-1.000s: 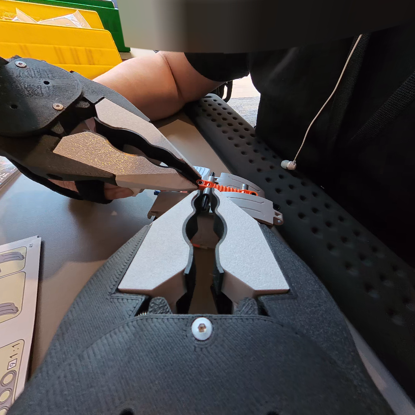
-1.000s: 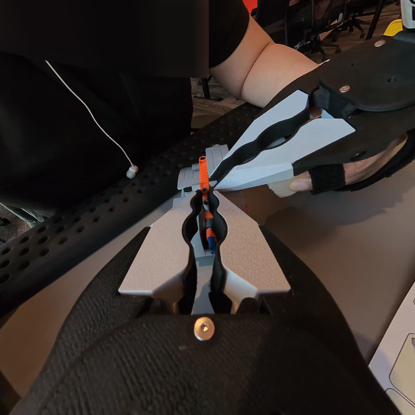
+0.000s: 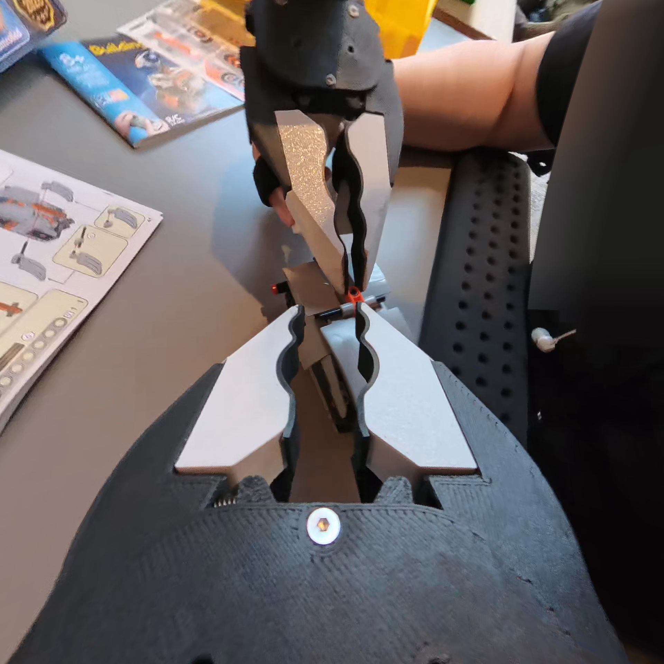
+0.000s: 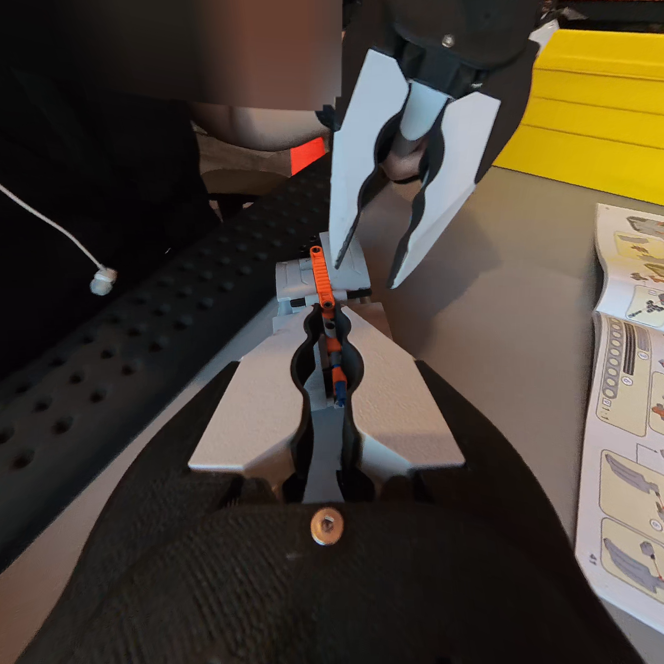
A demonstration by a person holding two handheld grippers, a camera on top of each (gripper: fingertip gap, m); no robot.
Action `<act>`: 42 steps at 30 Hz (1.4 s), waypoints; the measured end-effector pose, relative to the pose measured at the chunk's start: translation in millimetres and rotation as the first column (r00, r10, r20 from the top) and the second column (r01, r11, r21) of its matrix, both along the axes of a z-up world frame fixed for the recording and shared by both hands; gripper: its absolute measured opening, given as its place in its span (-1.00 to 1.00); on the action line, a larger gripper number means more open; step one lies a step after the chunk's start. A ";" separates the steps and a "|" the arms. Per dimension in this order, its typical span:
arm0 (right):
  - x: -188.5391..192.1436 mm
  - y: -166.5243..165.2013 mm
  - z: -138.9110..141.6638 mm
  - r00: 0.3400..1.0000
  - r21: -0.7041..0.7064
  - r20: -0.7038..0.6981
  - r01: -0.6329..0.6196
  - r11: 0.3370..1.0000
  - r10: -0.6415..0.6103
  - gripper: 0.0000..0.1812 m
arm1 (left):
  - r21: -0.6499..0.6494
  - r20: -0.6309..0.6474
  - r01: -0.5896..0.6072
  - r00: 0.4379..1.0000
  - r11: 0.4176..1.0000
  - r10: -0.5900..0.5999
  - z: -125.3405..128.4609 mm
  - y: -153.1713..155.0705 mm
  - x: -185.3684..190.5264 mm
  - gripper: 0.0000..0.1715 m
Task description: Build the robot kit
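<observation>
The right tongs (image 4: pixel 327 312) are pinching the orange strip (image 4: pixel 322 276) of a small grey toy model (image 4: pixel 316 284) that rests on the desk (image 3: pixel 151 323) beside a black perforated chair arm (image 4: pixel 107 341). The left tongs (image 4: pixel 363 276) hang spread over the model at about 1 o'clock from it, one fingertip (image 4: pixel 338 264) just beside the strip and gripping nothing. An open instruction booklet (image 3: pixel 54 273) lies at 9 o'clock in the left wrist view, and a yellow bin (image 4: pixel 593 100) stands at 2 o'clock in the right.

Grey brick model (image 4: pixel 323 284), orange beam (image 4: pixel 322 278) upright, clamped in right tool (image 4: pixel 326 309).
</observation>
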State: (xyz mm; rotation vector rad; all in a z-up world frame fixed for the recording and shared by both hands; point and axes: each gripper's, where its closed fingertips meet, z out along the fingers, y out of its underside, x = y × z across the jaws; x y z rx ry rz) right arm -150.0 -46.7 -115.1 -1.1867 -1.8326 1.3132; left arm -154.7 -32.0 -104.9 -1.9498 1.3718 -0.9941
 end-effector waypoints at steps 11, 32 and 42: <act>-4.7 -6.8 -0.6 0.994 -0.037 -0.056 0.087 0.996 -0.089 -0.94 | -0.091 -0.066 -0.081 0.995 0.993 0.075 -13.9 -5.9 1.4 -0.68; -11.4 -19.9 9.7 0.987 -0.136 0.036 0.158 0.978 -0.154 -0.99 | 0.211 -0.118 -0.398 0.896 0.893 0.427 -4.3 -24.5 -38.7 -0.30; -7.5 -7.7 -1.7 0.991 -0.177 0.065 0.130 0.976 -0.120 -0.98 | 0.312 -0.102 -0.340 0.916 0.887 0.387 -13.5 0.1 -45.4 -0.24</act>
